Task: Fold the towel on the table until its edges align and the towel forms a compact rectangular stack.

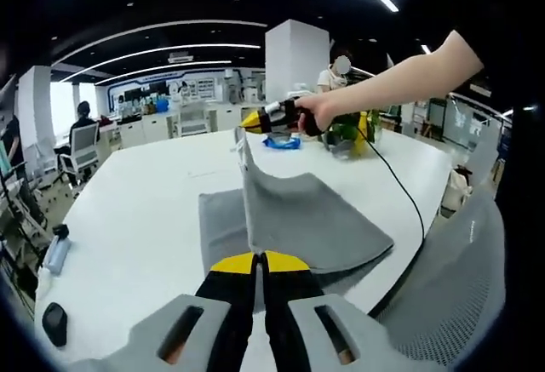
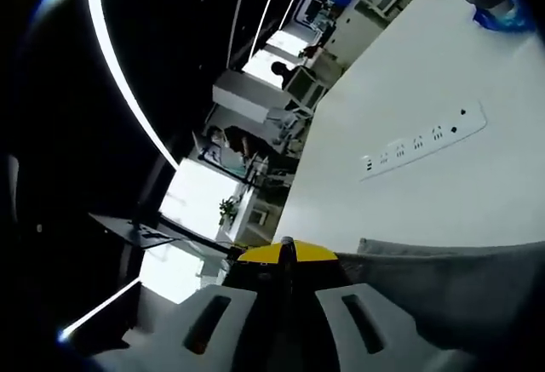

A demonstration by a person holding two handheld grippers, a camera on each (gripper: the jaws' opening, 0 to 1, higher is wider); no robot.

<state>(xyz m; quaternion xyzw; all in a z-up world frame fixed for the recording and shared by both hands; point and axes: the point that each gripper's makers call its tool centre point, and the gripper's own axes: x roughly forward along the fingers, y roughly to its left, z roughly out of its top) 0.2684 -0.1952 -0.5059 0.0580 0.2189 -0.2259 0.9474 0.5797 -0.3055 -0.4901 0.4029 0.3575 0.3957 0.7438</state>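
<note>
Left gripper (image 1: 260, 263): we are keeping its jaws pressed together.
Right gripper (image 2: 287, 254): we are holding it raised, jaws closed, our hand (image 1: 317, 110) gripping behind the fingers.

Left gripper view: towel (image 1: 298, 219) on table (image 1: 153, 193), ctr, just ahead of left gripper (image 1: 260, 263). Far corner lifted at 12 o'clock by right gripper (image 1: 251, 121), w/ hand (image 1: 317, 112) behind it at 1. Cable (image 1: 400, 185) runs from hand toward 4 o'clock, off table edge. Chair back (image 1: 460, 278) at 4–5. Bottle (image 1: 56, 253) at 9 near table edge; small object (image 1: 54, 323) at 8.

Right gripper view: towel (image 2: 460, 278) at 4 o'clock, beside right gripper (image 2: 287, 254); power strip (image 2: 423, 142) on table (image 2: 477, 82) at 2.
</note>
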